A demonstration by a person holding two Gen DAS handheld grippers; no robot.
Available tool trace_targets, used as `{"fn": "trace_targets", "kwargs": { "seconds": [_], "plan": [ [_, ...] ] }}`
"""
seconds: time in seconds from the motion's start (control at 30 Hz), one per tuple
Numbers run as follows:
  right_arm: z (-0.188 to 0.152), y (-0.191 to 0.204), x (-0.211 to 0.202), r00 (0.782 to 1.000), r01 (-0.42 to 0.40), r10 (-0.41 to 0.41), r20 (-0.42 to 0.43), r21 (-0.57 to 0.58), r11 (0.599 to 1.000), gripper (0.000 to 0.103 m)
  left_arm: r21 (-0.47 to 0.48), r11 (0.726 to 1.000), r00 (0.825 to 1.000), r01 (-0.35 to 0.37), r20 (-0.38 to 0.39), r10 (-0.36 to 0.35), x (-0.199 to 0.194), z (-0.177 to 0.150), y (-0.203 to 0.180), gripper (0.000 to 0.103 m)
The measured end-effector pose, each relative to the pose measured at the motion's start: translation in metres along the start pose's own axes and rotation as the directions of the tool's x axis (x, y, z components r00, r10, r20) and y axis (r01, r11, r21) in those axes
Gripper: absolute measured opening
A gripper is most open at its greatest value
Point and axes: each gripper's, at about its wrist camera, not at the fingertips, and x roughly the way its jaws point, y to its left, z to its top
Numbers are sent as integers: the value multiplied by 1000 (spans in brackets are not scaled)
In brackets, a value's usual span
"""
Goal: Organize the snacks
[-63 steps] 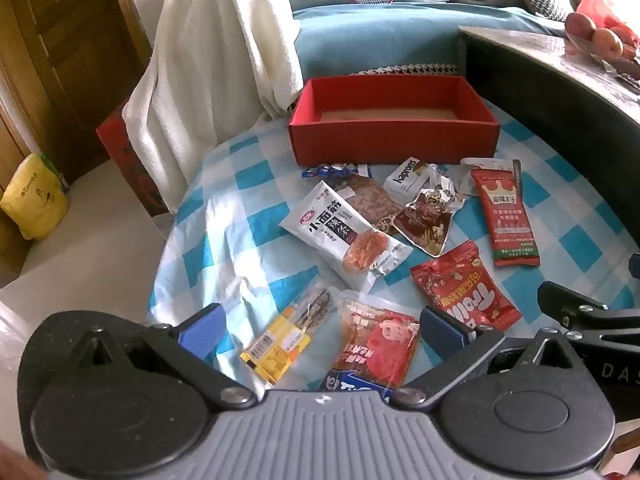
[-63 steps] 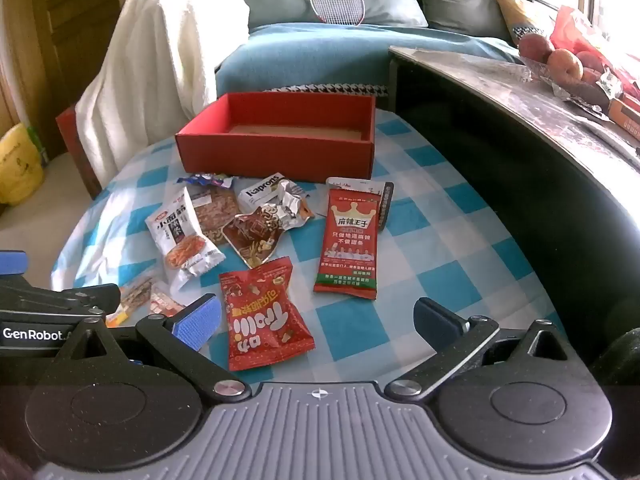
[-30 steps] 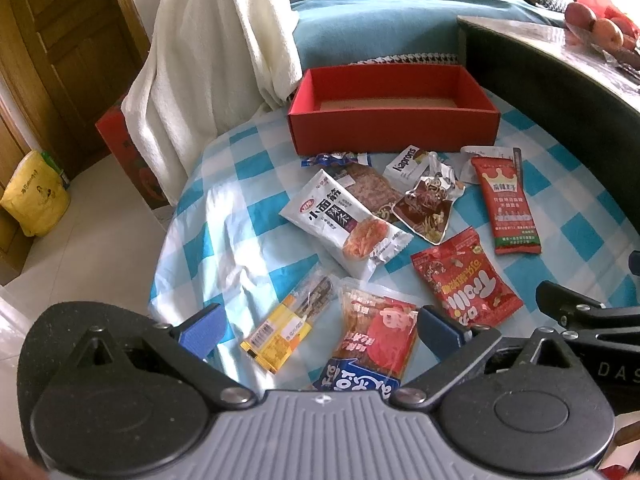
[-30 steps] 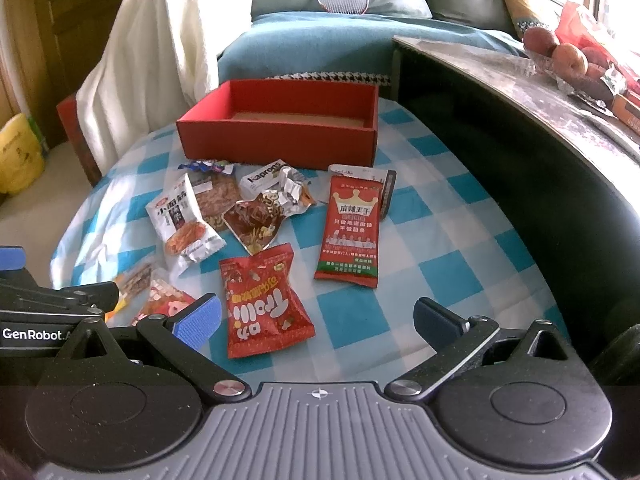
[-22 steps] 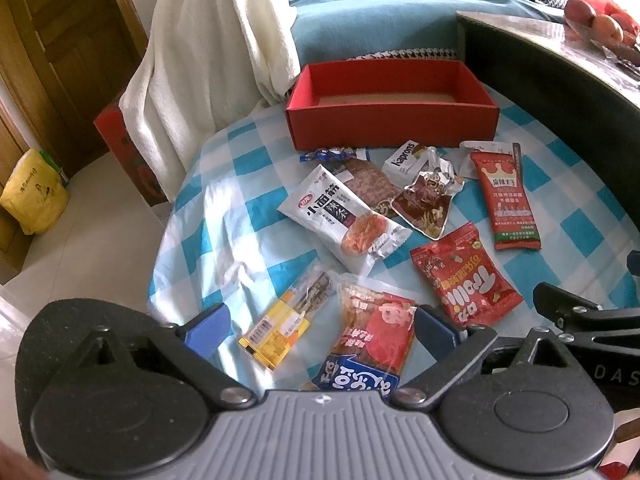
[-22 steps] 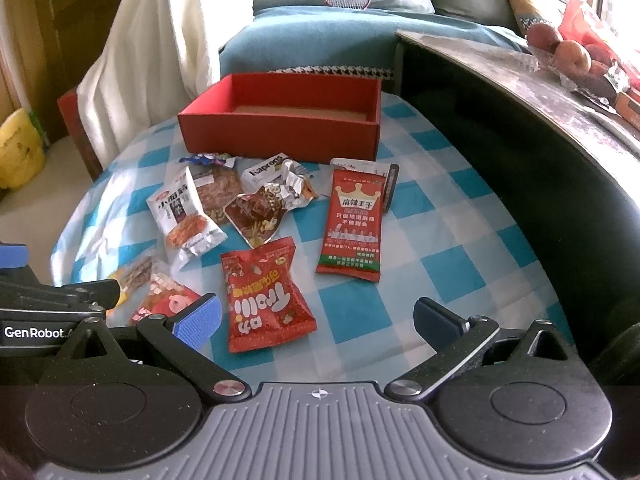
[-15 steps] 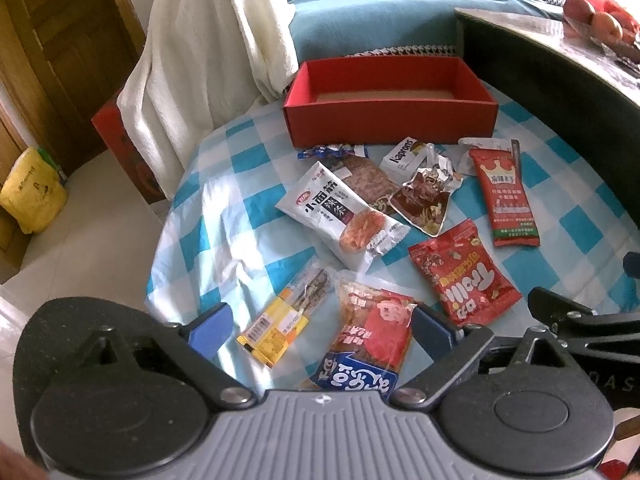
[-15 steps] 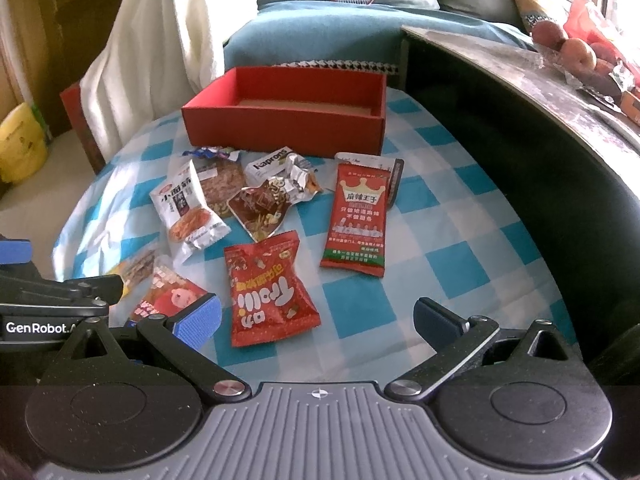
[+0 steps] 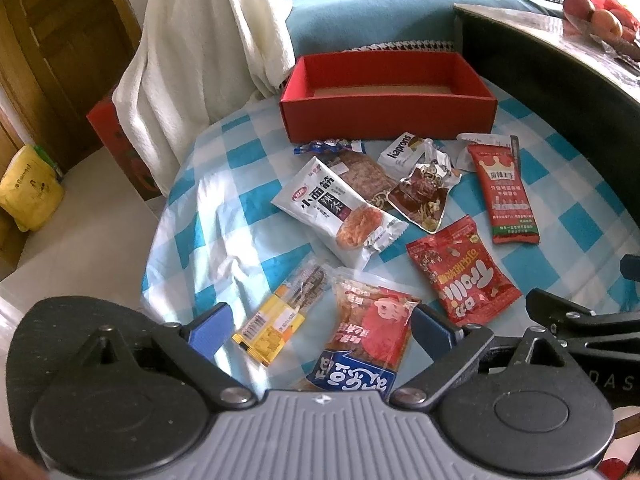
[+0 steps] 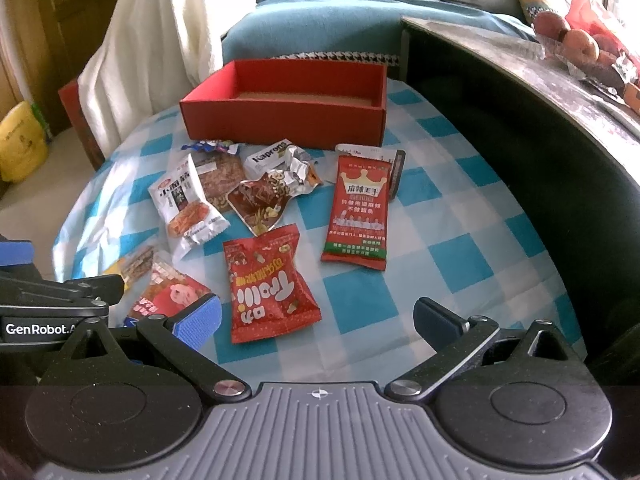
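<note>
Blue and white squares cover the tabletop [image 9: 224, 216], and a red box [image 9: 386, 114] sits at its far side with nothing in it. Snack bags lie loose in front of the box: a white bag [image 9: 340, 216], a long red bag [image 10: 356, 212], a red Trolli bag [image 10: 268, 284] and a small yellow bag [image 9: 276, 322]. Both the left tongs [image 9: 320, 326] and the right tongs [image 10: 316, 318] are spread wide above the near bags and pinch nothing.
</note>
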Motion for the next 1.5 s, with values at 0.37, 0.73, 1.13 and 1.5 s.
{"fn": "trace_targets", "kwargs": {
  "seconds": [0.37,0.73,1.13,1.5],
  "plan": [
    [0,-7,17,998,-29,31,-62,22,999,103,11,999,999,31,-45,-30,17,4,-2,91],
    [1,-7,30,994,-23,24,-102,9,1000,103,9,999,995,33,-91,-32,31,5,-3,90],
    [12,-18,33,996,-32,36,-80,45,998,103,31,996,994,78,-84,-75,36,15,-6,90],
    [43,-27,-62,878,-116,130,461,-59,992,103,42,989,984,142,103,-146,2,24,16,100]
  ]
}}
